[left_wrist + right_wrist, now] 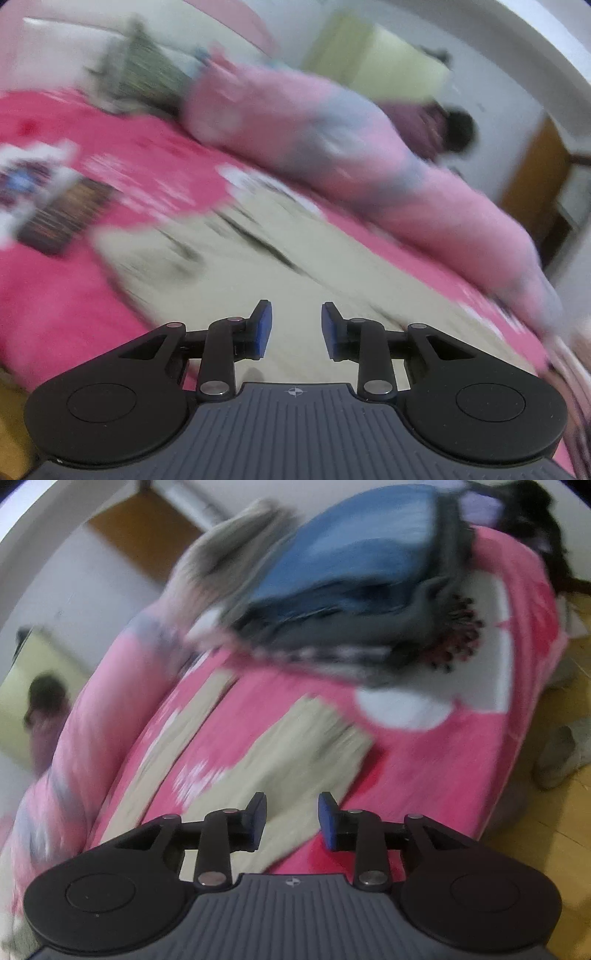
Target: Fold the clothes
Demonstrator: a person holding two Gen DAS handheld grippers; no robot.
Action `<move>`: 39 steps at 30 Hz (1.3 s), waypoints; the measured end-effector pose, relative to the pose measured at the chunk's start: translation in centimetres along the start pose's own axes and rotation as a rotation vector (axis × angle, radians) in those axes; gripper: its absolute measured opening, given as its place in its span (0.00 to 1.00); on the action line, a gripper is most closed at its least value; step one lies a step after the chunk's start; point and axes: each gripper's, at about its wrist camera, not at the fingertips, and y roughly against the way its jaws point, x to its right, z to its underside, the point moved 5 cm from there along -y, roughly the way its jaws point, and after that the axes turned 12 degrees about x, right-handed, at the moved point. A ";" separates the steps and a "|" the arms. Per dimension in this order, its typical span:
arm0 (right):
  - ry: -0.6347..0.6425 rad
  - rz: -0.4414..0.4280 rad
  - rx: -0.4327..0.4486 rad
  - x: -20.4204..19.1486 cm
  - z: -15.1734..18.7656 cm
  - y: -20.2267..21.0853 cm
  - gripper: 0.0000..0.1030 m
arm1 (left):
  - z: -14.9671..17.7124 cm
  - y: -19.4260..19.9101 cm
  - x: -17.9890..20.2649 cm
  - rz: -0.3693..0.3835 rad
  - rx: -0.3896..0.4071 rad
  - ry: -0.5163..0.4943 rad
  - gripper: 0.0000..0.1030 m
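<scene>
Hovering over the beige garment, left tongs and right tongs gape partly, empty.

From my left gripper, a spread garment lies flat on the bed cover directly ahead and below. A small folded piece sits on the cover to its left. Behind the garment a rolled quilt runs along the far side of the bed, with a pillow at its left end. From my right gripper, the same garment lies just ahead, and a stack of folded clothes rests on the bed beyond it. The quilt runs along the left; floor lies to the right.
</scene>
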 end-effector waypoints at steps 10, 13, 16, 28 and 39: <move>-0.256 -0.047 -0.001 5.2 0.0 -4.7 0.05 | 9.0 -2.3 6.9 0.158 -0.236 -0.166 0.28; -0.259 -0.086 0.018 4.7 0.1 -3.5 0.02 | 9.5 -2.1 7.3 0.154 -0.229 -0.206 0.28; -0.246 -0.067 0.080 5.1 -0.6 -1.0 0.02 | 9.4 -1.7 7.1 0.145 -0.231 -0.210 0.28; 0.048 0.095 0.168 3.6 -2.6 0.9 0.05 | 9.6 -2.7 7.3 0.127 -0.232 -0.266 0.28; 0.962 -0.624 -0.330 -19.3 5.4 -8.5 0.29 | 9.5 -2.6 7.1 0.157 -0.231 -0.321 0.28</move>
